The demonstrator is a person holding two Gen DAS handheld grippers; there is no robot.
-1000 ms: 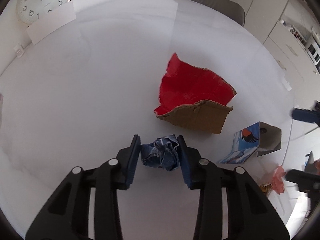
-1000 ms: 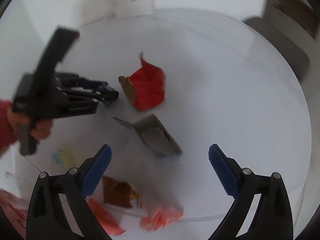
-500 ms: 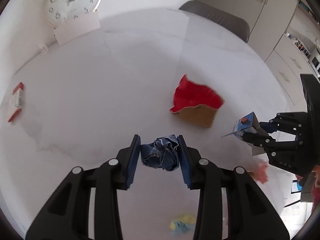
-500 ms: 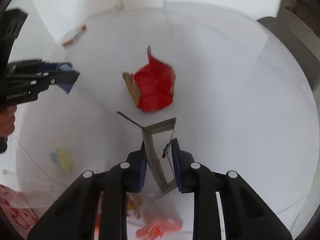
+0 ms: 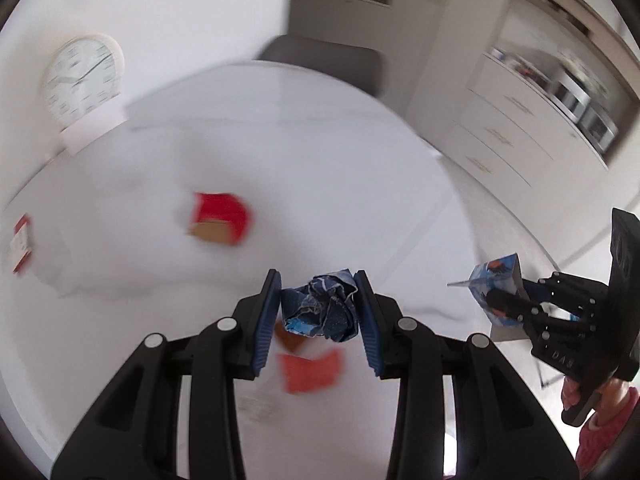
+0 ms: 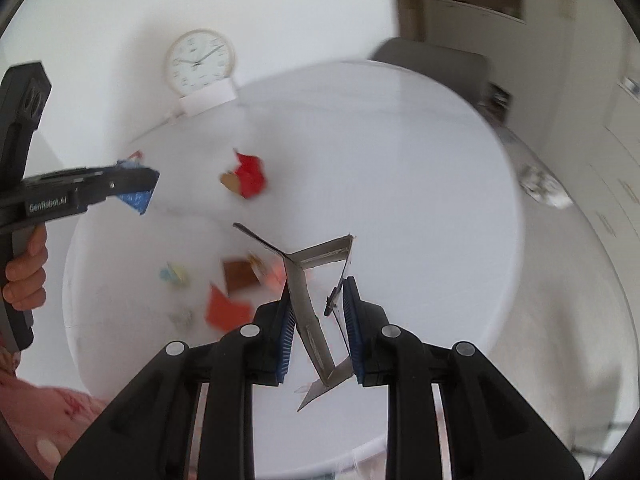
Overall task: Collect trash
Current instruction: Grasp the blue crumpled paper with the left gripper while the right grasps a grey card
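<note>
My left gripper (image 5: 318, 312) is shut on a crumpled blue paper ball (image 5: 320, 312), held above the round white table (image 5: 340, 160); it also shows in the right wrist view (image 6: 136, 192). My right gripper (image 6: 316, 320) is shut on an opened grey-lined carton (image 6: 308, 280), lifted off the table; the carton's blue printed side shows in the left wrist view (image 5: 494, 280). A torn red cardboard piece (image 5: 220, 218) lies on the table, also in the right wrist view (image 6: 248, 176). Orange, brown and yellow scraps (image 6: 226, 308) lie near the table's front.
A white clock (image 5: 80, 80) leans on the wall behind the table. A grey chair (image 5: 320, 60) stands at the far side. A red-and-white packet (image 5: 20, 244) lies at the table's left. Cabinets (image 5: 520, 132) stand to the right.
Both grippers have risen and pulled back from the table with their loads. The right gripper, open one second ago, closed on the carton and lifted it.
</note>
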